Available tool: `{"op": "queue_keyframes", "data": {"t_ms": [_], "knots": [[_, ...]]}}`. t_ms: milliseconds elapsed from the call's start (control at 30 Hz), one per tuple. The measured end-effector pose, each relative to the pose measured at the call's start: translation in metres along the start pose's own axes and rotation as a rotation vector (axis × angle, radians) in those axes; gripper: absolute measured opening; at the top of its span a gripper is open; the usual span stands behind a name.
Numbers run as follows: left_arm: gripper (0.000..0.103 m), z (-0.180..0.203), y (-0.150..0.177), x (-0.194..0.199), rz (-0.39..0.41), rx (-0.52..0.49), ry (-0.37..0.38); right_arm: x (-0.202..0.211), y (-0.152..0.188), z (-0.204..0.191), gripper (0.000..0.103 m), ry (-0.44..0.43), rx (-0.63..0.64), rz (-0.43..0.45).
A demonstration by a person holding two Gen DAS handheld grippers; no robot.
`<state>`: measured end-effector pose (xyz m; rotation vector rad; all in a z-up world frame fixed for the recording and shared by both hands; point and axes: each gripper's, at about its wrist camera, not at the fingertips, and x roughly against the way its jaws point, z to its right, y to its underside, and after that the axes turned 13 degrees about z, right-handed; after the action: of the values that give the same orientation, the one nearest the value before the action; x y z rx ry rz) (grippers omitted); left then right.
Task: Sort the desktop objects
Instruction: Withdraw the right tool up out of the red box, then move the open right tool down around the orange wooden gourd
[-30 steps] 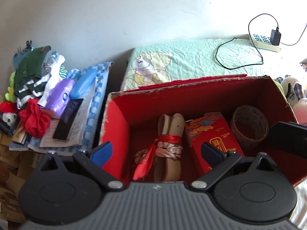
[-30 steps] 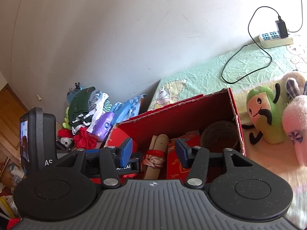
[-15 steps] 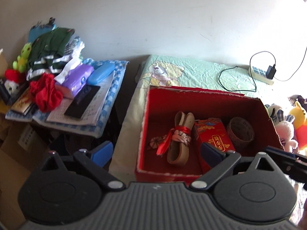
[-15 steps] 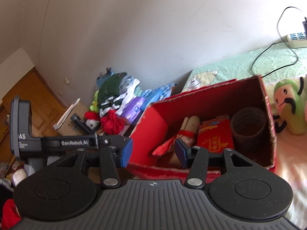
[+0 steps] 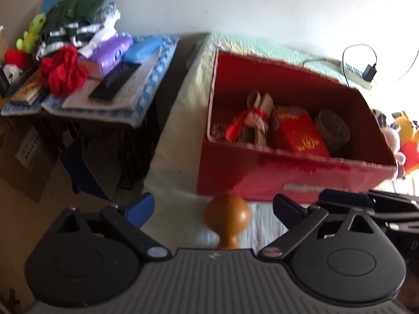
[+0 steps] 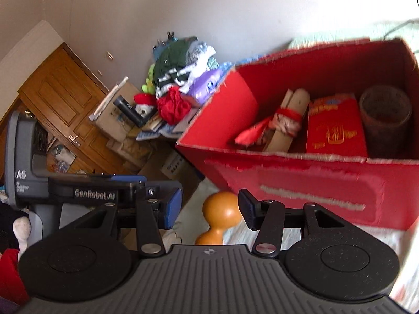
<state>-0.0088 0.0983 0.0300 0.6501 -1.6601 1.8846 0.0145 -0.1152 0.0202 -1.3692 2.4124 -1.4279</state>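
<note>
- Wooden knob-shaped object [image 5: 227,216]: lies on the pale bedding, between your left gripper's [image 5: 213,208] fingers but touching neither. In the right wrist view it sits likewise between your right gripper's [image 6: 209,206] fingers, nearer the right-hand pad [image 6: 247,209], contact not visible.
- Left gripper: fingers spread wide, nothing held.
- Right gripper: fingers released, a gap on both sides of the knob.
- Red box [image 5: 288,180]: just beyond both sets of fingertips, open top, front wall facing you. The knob rests near its front wall, outside it.
- Inside the box, from left finger side to right finger side: a tan roll tied with red ribbon [image 5: 255,120], a red packet with gold print [image 5: 301,133], a dark woven cup [image 5: 332,129].
- Beyond your left finger, well apart: a side table with checked cloth [image 5: 146,89] carrying a black remote [image 5: 115,79], a purple tissue pack [image 5: 110,53], a blue case [image 5: 142,48], a red cloth [image 5: 62,72] and stacked clothes [image 5: 76,23].
- Past your right finger, far side: a power strip with plugged adapter [image 5: 362,72] on the green sheet; plush toys [image 5: 406,141] beside the box's right end.
- The right wrist view shows your left gripper's body crossing behind the left pad [image 6: 171,206].
</note>
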Motion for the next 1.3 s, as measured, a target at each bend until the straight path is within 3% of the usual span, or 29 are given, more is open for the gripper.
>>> {"op": "queue_keyframes", "data": {"t_ms": [200,333,600,800,1067,1300], "knots": [[0.094,0.006,0.026,-0.017,-0.077,-0.03,0.02,-0.015,0.011,0.019,0.053,0.029,-0.147,-0.086],[0.084,0.005,0.037,-0.028,-0.116,-0.026,0.033,-0.024,0.019,0.024,0.053,0.034,-0.204,-0.128],[0.083,-0.001,0.048,-0.036,-0.144,0.018,0.089,-0.039,0.026,0.017,0.053,0.019,-0.208,-0.179],[0.076,-0.001,0.051,-0.045,-0.161,0.026,0.105,-0.05,0.03,0.017,0.053,0.047,-0.217,-0.22],[0.06,-0.002,0.055,-0.055,-0.197,0.026,0.143,-0.064,0.036,0.019,0.051,0.078,-0.24,-0.269],[0.059,-0.008,0.056,-0.066,-0.22,0.043,0.142,-0.075,0.043,0.024,0.048,0.083,-0.264,-0.294]]}}
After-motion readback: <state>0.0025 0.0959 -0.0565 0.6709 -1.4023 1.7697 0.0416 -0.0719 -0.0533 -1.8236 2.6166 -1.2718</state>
